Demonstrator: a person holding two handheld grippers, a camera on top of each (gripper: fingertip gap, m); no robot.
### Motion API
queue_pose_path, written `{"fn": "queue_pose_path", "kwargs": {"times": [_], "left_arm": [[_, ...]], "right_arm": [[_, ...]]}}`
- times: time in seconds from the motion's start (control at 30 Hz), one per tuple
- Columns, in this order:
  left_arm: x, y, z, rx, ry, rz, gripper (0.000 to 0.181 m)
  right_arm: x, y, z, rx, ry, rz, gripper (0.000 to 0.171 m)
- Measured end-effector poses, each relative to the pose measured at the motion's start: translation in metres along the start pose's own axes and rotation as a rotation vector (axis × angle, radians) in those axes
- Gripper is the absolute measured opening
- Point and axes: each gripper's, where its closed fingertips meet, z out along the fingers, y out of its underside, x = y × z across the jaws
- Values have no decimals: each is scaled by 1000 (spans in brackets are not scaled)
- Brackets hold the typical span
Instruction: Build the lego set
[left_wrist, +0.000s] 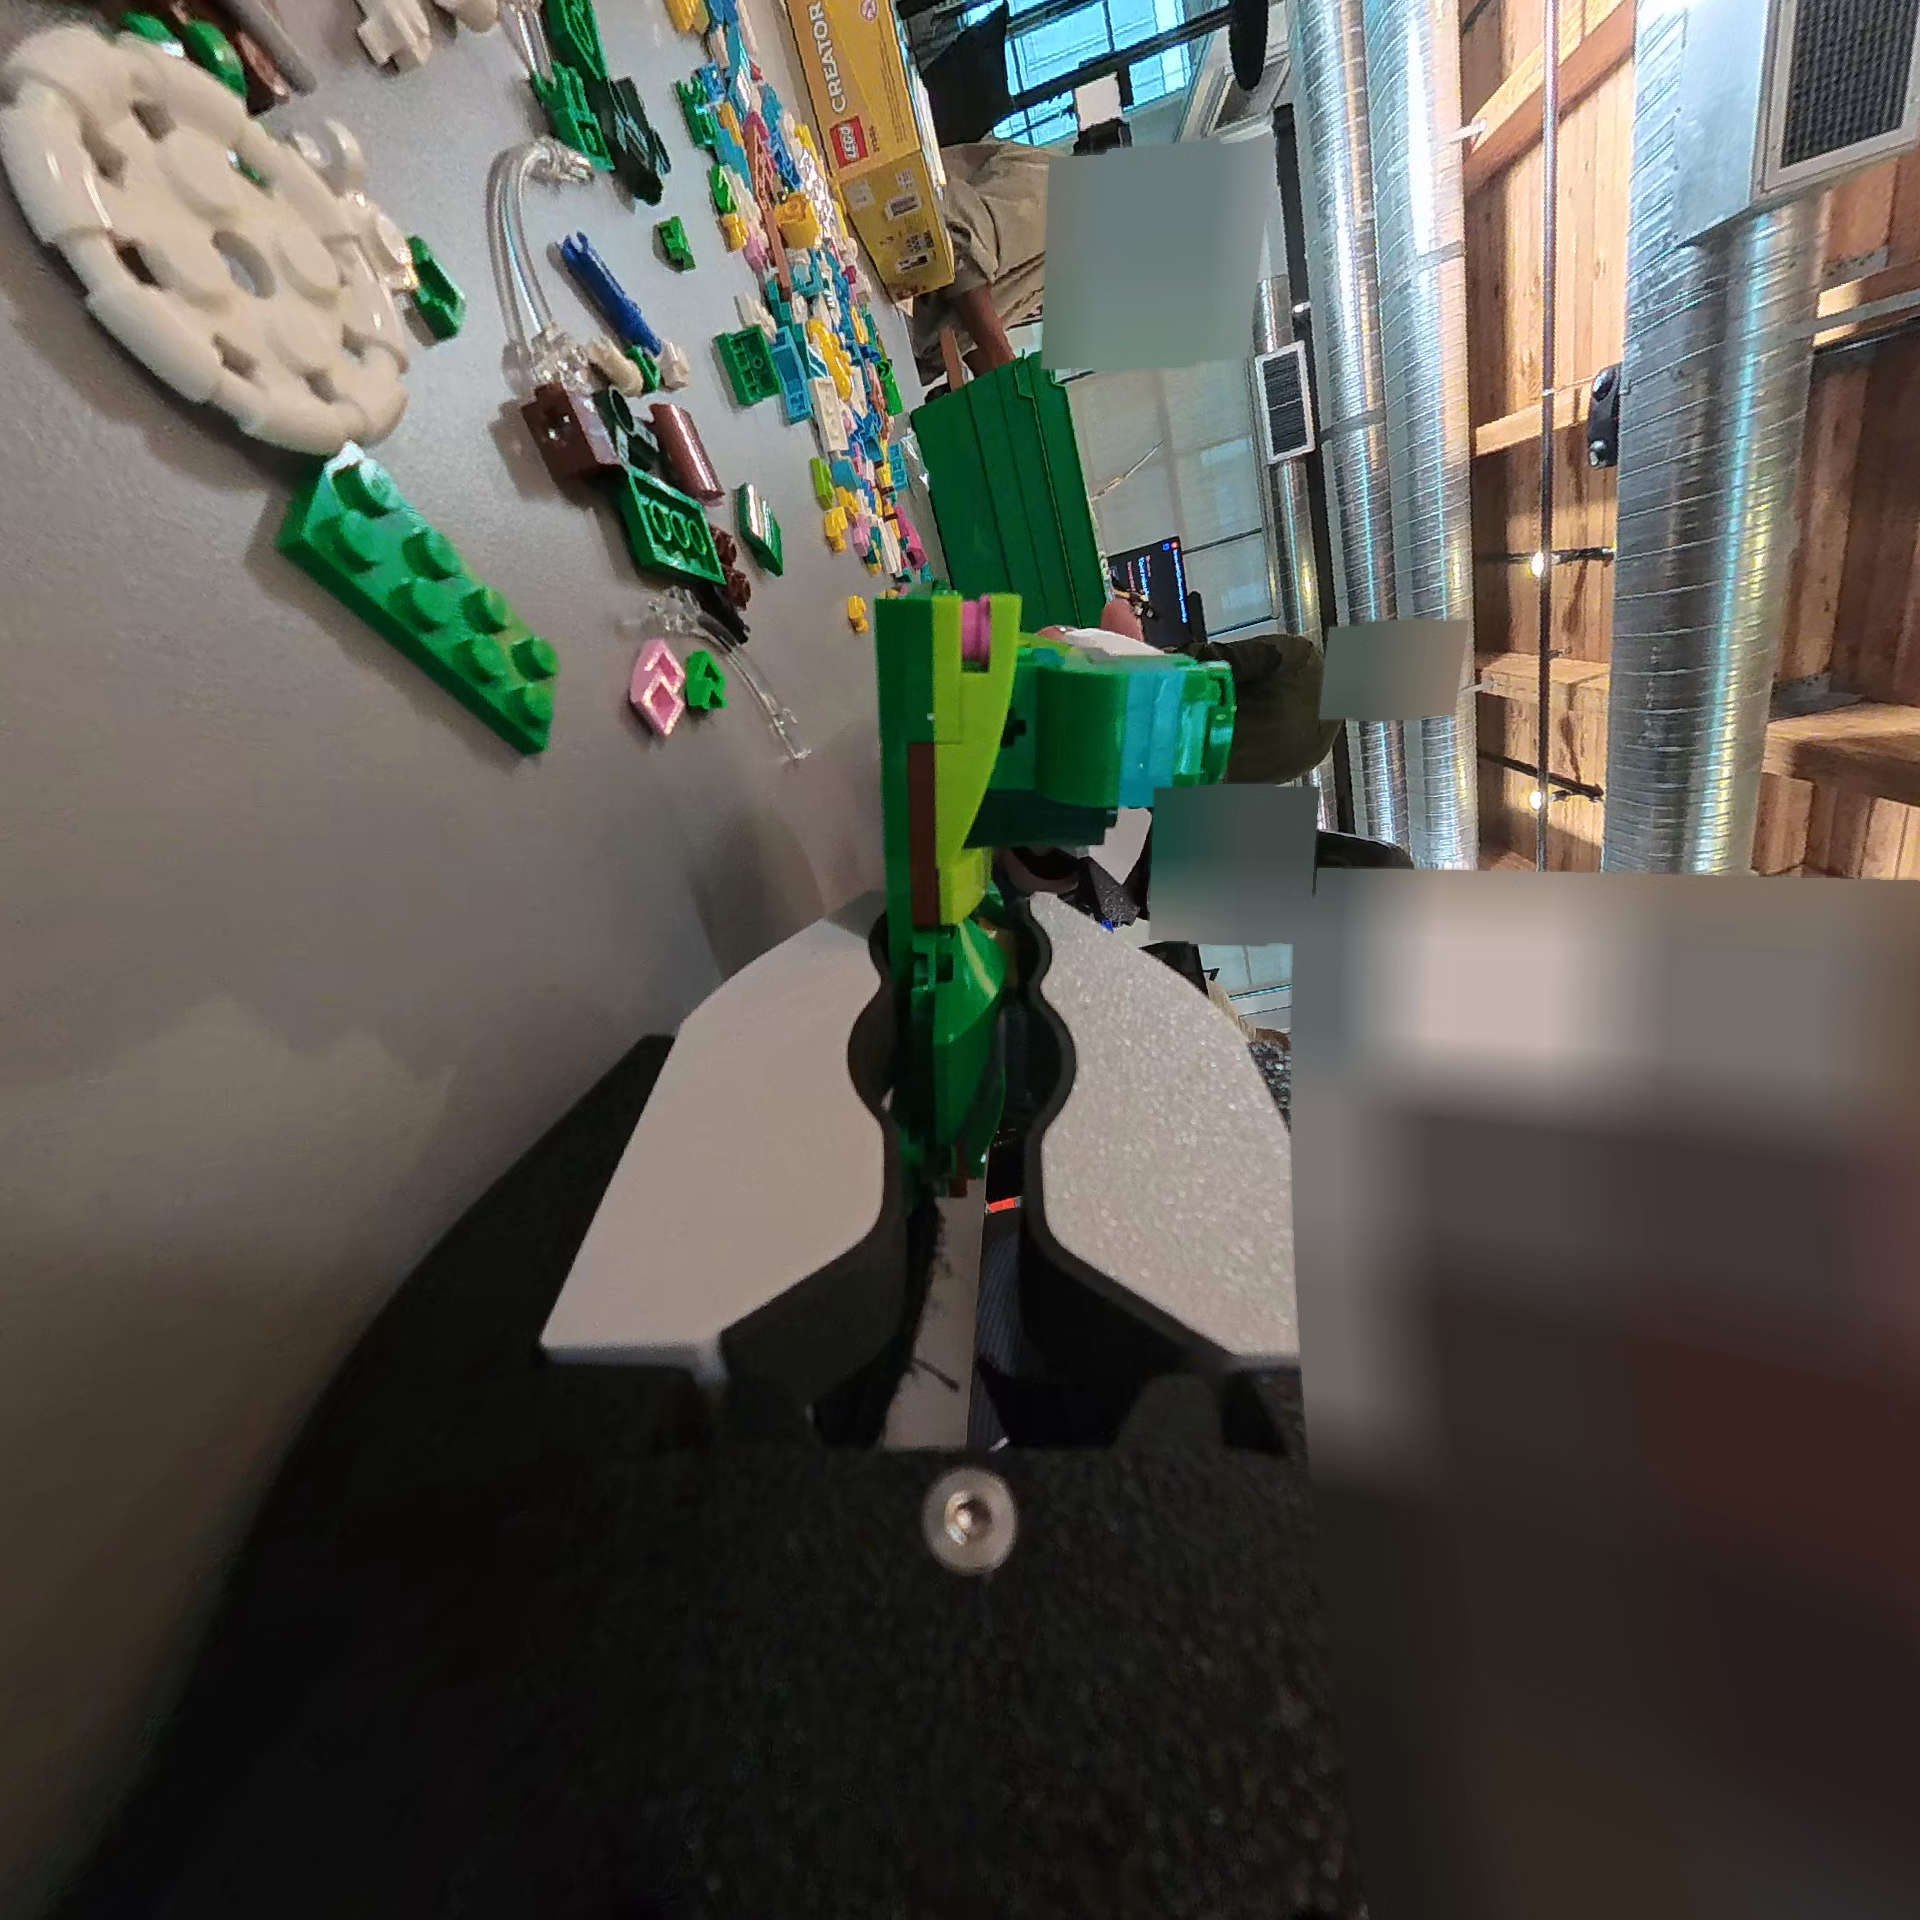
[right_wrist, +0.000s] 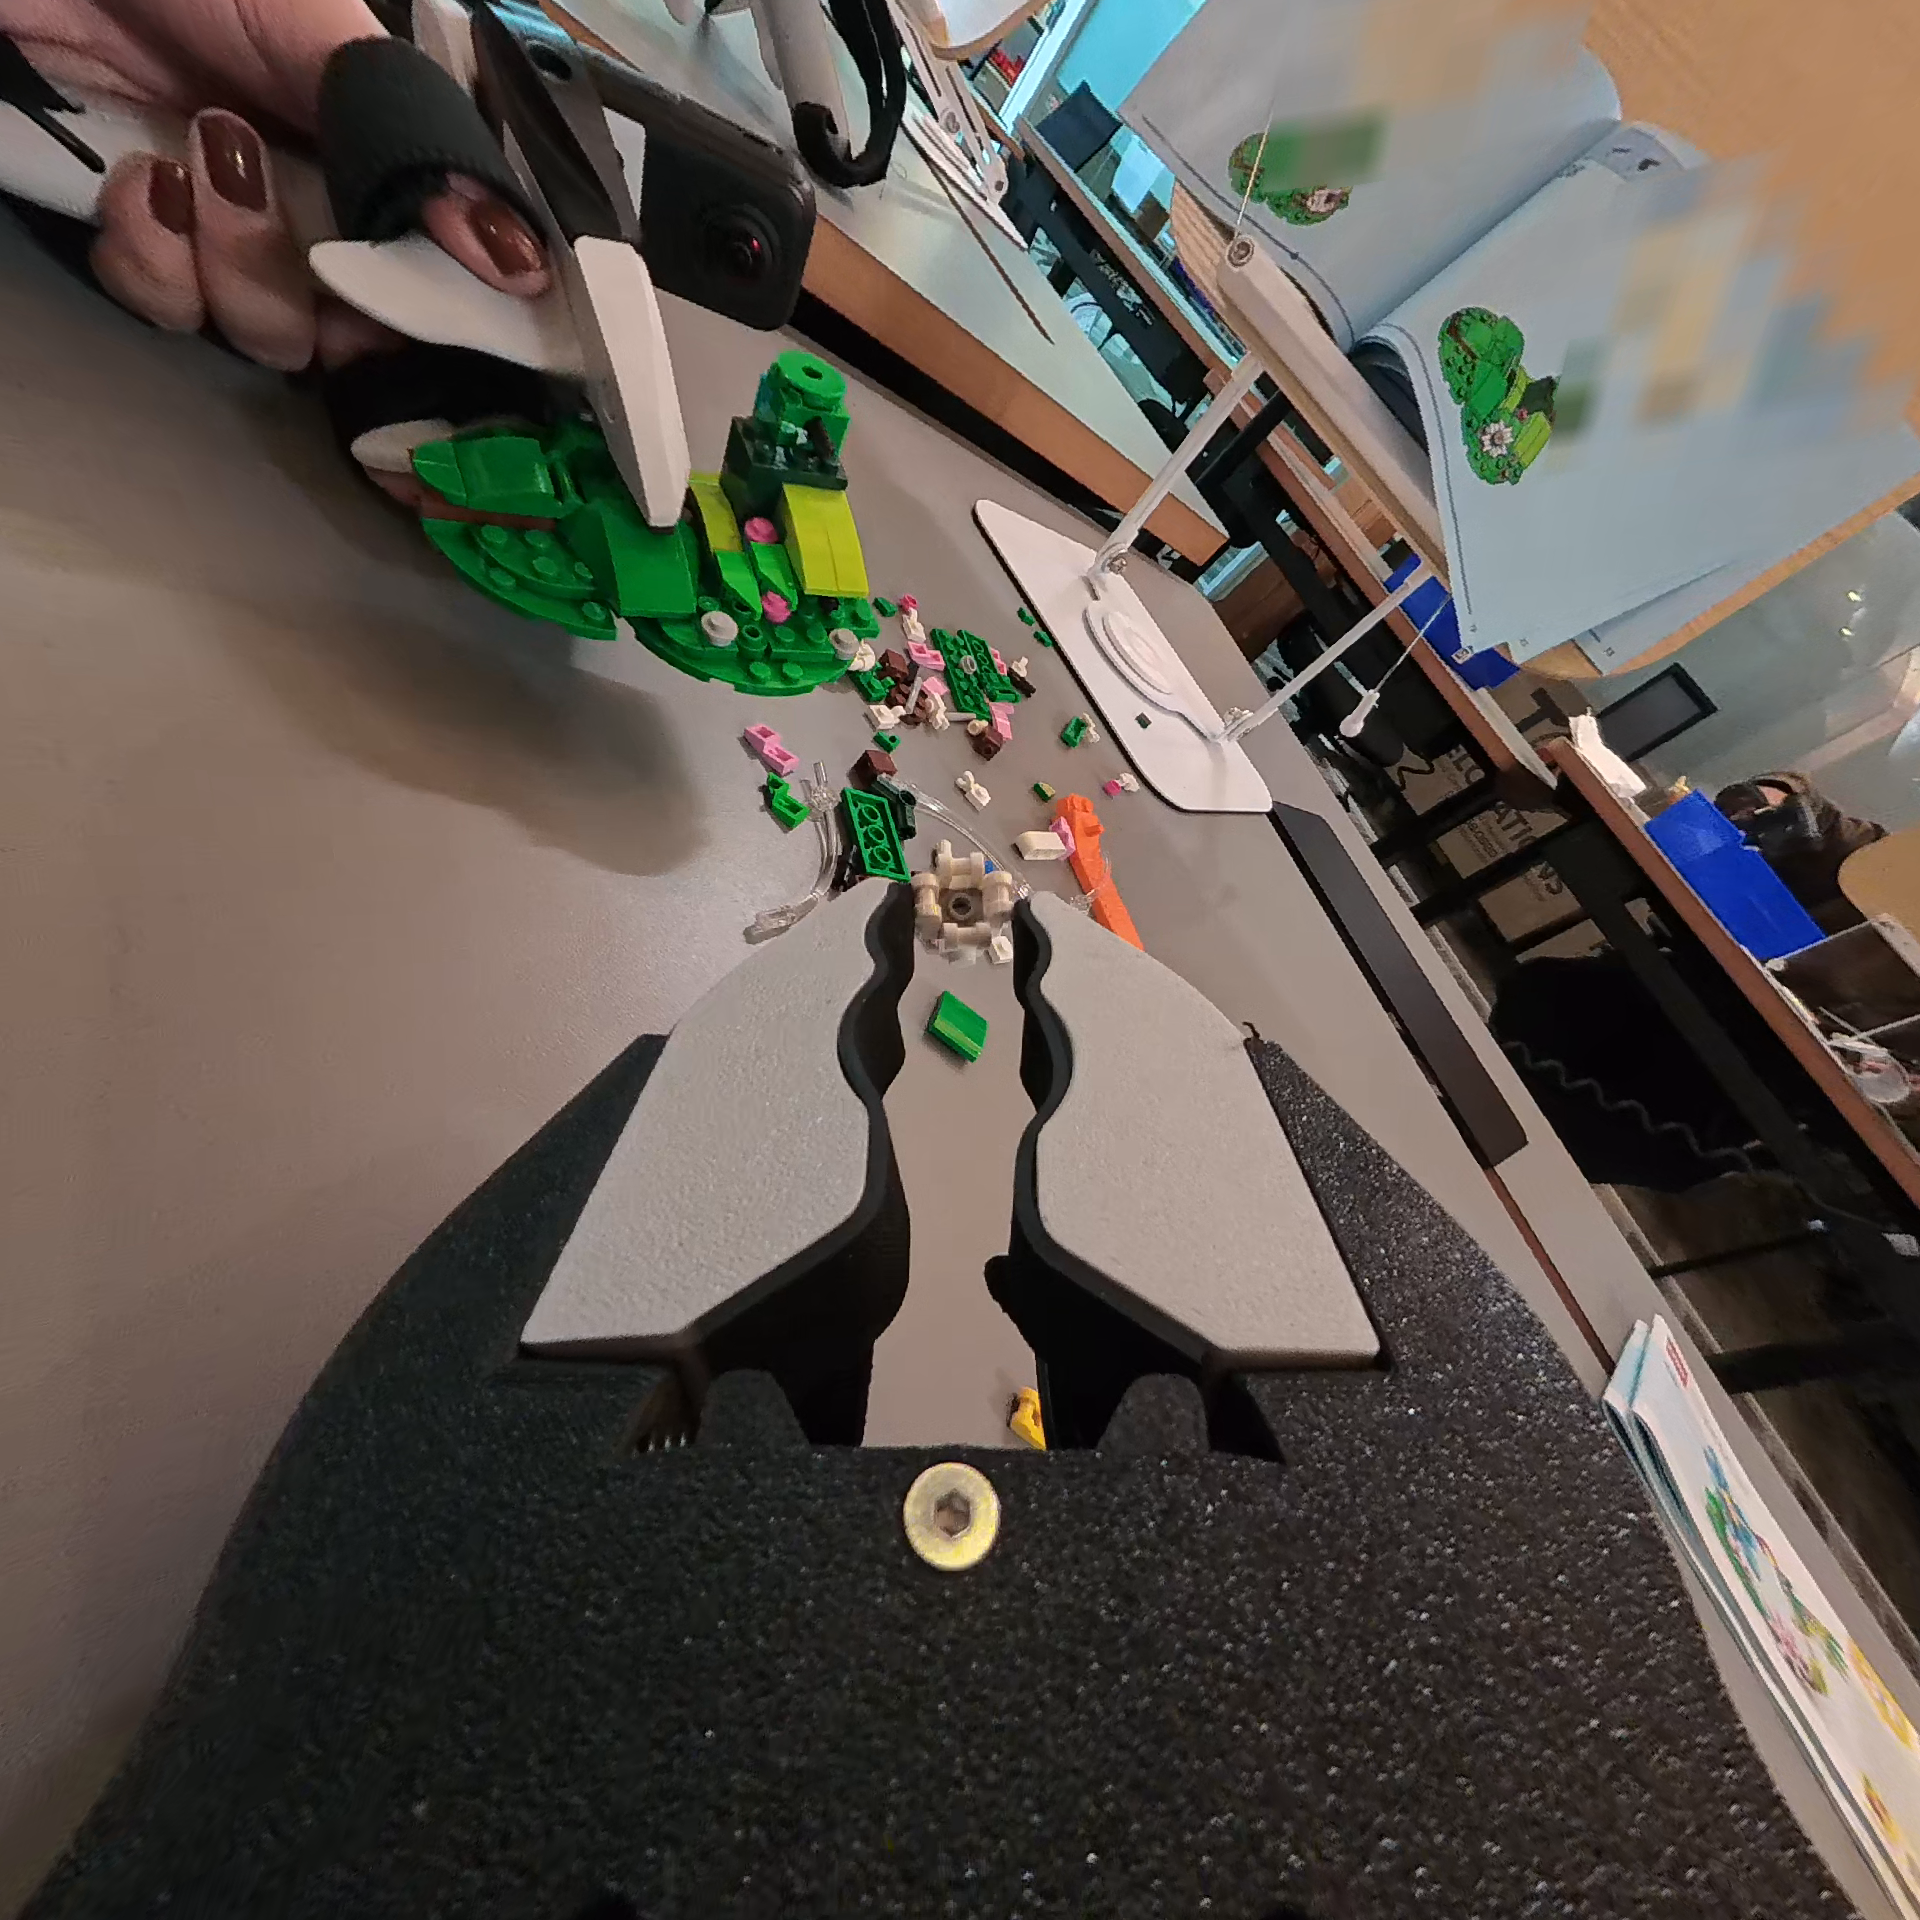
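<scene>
My left gripper (left_wrist: 951, 935) is shut on the edge of the green lego model (left_wrist: 940, 790), a base of round plates with lime slopes, pink studs and a dark green stem. In the right wrist view the model (right_wrist: 665, 571) rests tilted on the grey table (right_wrist: 260, 831) with the left gripper's fingers (right_wrist: 634, 416) on it. My right gripper (right_wrist: 956, 904) is open and empty, low over the table. A white flower-shaped piece (right_wrist: 961, 909) lies just beyond its tips. A small green tile (right_wrist: 956, 1027) lies on the table between its fingers.
Loose pieces (right_wrist: 935, 686) are scattered ahead of the right gripper, with an orange separator tool (right_wrist: 1101, 873). An instruction booklet (right_wrist: 1558, 364) stands on a white stand (right_wrist: 1132, 665). A large white round plate (left_wrist: 208, 270), a green plate (left_wrist: 426, 603) and a yellow box (left_wrist: 873, 145) lie near the left gripper. Left tips to right tips: about 11 centimetres.
</scene>
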Motion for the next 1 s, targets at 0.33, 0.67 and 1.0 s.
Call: {"fn": "queue_pose_path", "kwargs": {"times": [0.33, 0.67, 1.0], "left_arm": [[0, 0, 0, 0, 1, 0, 19], [0, 0, 0, 1, 4, -1, 19], [1, 0, 0, 1, 6, -2, 19]], "right_arm": [[-1, 0, 0, 0, 1, -4, 18], [0, 2, 1, -5, 3, 1, 18], [0, 3, 1, -7, 2, 2, 18]]}}
